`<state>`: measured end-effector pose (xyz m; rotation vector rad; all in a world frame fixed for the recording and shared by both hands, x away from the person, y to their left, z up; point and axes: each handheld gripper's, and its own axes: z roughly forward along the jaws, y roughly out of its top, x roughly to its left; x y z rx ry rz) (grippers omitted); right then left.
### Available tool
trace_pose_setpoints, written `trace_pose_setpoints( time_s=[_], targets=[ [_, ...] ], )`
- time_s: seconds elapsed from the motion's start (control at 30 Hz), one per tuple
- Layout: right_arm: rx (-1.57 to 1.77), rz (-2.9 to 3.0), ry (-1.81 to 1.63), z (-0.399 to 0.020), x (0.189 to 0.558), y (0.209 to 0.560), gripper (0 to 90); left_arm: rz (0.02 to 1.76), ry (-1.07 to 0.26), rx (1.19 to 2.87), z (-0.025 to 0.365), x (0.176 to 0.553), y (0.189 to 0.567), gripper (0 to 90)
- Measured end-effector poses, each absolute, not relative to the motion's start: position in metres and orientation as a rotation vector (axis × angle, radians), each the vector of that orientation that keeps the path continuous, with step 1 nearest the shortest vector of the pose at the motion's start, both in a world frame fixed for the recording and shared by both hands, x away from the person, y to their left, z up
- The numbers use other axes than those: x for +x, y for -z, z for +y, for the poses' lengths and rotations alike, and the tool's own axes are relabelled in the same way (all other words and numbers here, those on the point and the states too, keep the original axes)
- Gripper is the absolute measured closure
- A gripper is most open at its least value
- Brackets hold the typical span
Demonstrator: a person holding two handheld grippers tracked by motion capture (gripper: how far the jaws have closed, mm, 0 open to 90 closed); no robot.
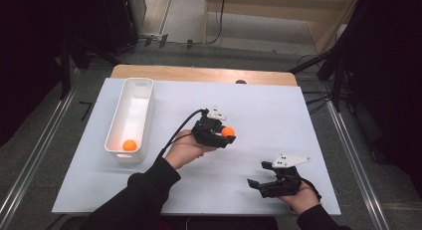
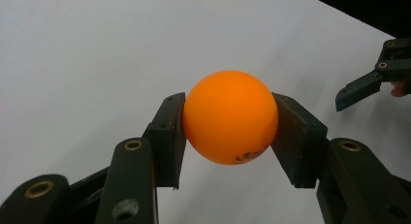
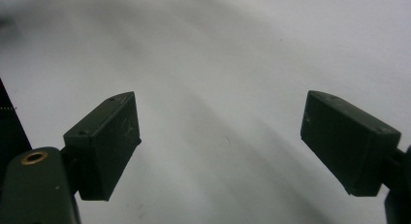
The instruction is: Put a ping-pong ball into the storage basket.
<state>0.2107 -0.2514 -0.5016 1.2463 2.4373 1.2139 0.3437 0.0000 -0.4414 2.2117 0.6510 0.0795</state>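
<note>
Desk: white sheet over a wooden top, a strip of wood bare along the far edge. Most of the sheet lay open, which left room to carry things across it.

Bin: long white tub on the left half, its length running near to far, open side up. Likely the drop point, given what already lay in it.

Left tool: held near the middle of the desk, just right of the bin and apart from it, cable trailing back toward the person's sleeve. Its jaws were pinched on an orange ball, one pad on each side at the widest part, so the ball sat centred and could not roll out. In the left gripper view the ball appeared clear of the sheet, with white surface showing beneath it. Judged to be mid-carry, with the bin the probable goal.

Right tool: at the near right, resting in the hand close to the desk's near edge, well apart from the ball. Jaws spread wide, nothing between the pads, only blank sheet beyond them. Judged idle, kept out of the left tool's path.

Second ball: orange, lying at the near end of the bin on its floor, close to the end wall.
</note>
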Motion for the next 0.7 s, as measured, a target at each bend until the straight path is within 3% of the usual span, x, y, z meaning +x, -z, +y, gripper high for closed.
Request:
trace_pose_setpoints(
  time_s=[0.7],
  targets=[
    [1.224, 2.443, -1.208, -0.249, 0.214, 0.501, 12.6, 0.707, -0.090, 2.166, 0.021, 0.343, 0.422, 50.9]
  ],
)
